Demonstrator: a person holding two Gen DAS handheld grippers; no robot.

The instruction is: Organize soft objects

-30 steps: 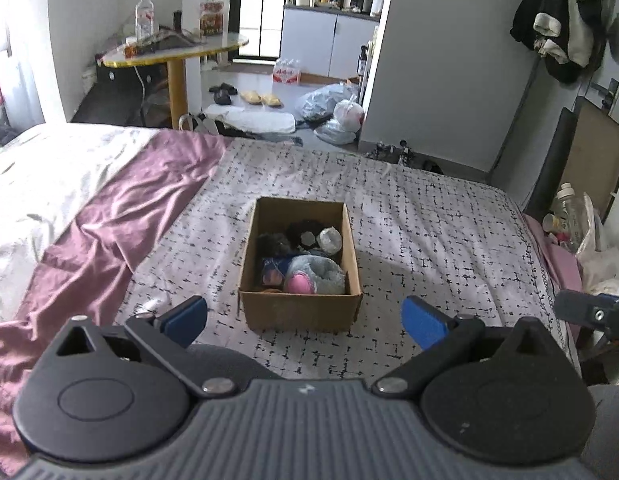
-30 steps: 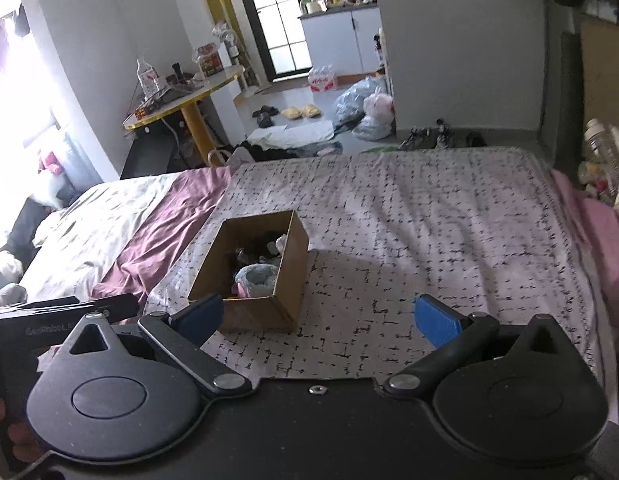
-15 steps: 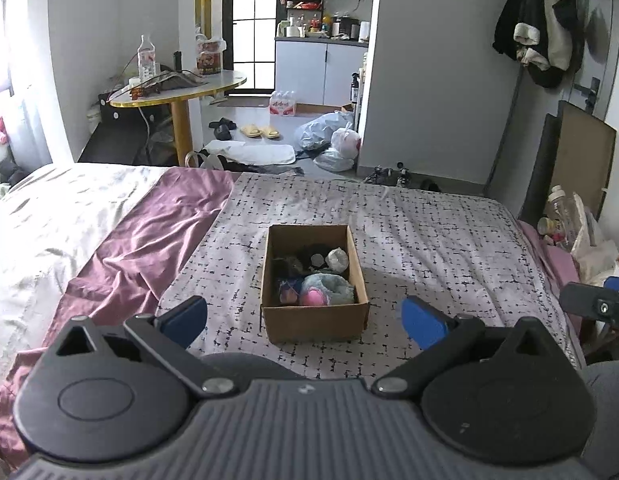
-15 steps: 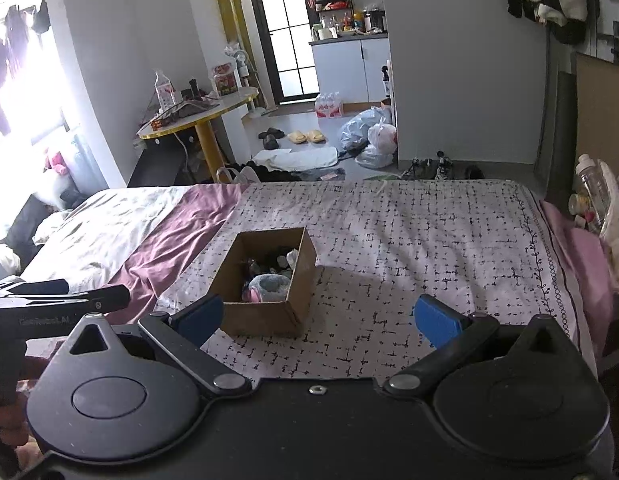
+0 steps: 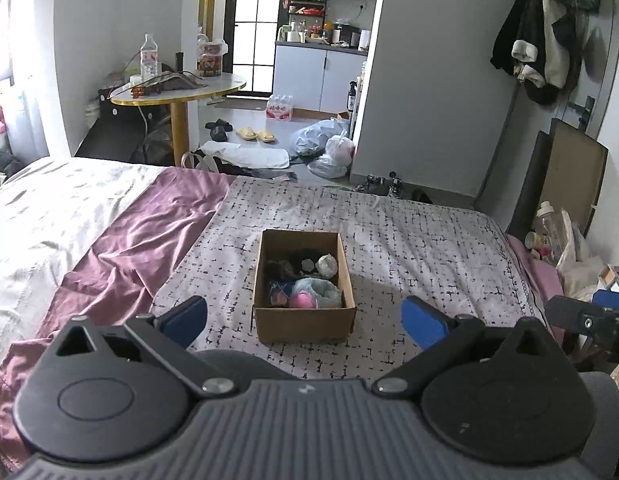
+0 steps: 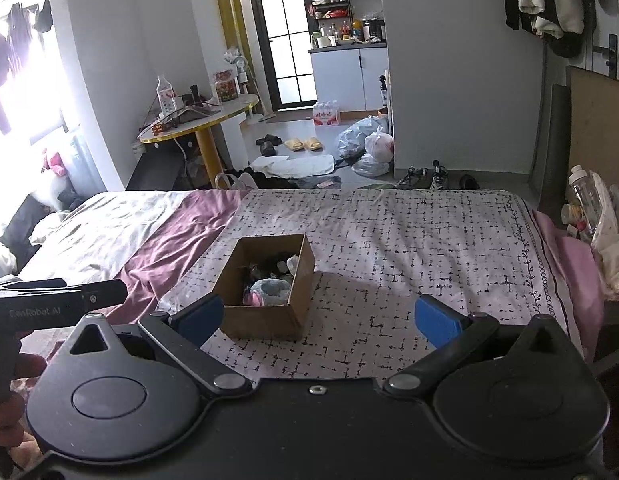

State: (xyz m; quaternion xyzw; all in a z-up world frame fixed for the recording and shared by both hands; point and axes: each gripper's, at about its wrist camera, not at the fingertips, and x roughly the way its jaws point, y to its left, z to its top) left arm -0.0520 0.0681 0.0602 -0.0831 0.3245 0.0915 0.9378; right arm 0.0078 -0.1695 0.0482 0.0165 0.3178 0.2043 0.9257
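Black hand-held gripper (image 5: 304, 318), blue fingertip pads (image 5: 423, 320)

Boxes: one, cardboard (image 5: 304, 322), on the bed.
Soft items in box: about six visible; exact count unclear, as they overlap. Among them, one grey fluffy item (image 5: 319, 290), one pink (image 5: 302, 301), one pale ball (image 5: 326, 265).
Grippers: two, left (image 5: 305, 318) and right (image 6: 316, 316), each with two blue pads.
Tables: one, round (image 5: 177, 90).
Bottles on table: one, clear (image 5: 148, 56).
Slippers on floor: two pairs, one yellow (image 5: 256, 134), one dark (image 5: 219, 128).
Plastic bags on floor: three, bunched (image 5: 327, 146).
Water-bottle packs: one (image 5: 280, 107).
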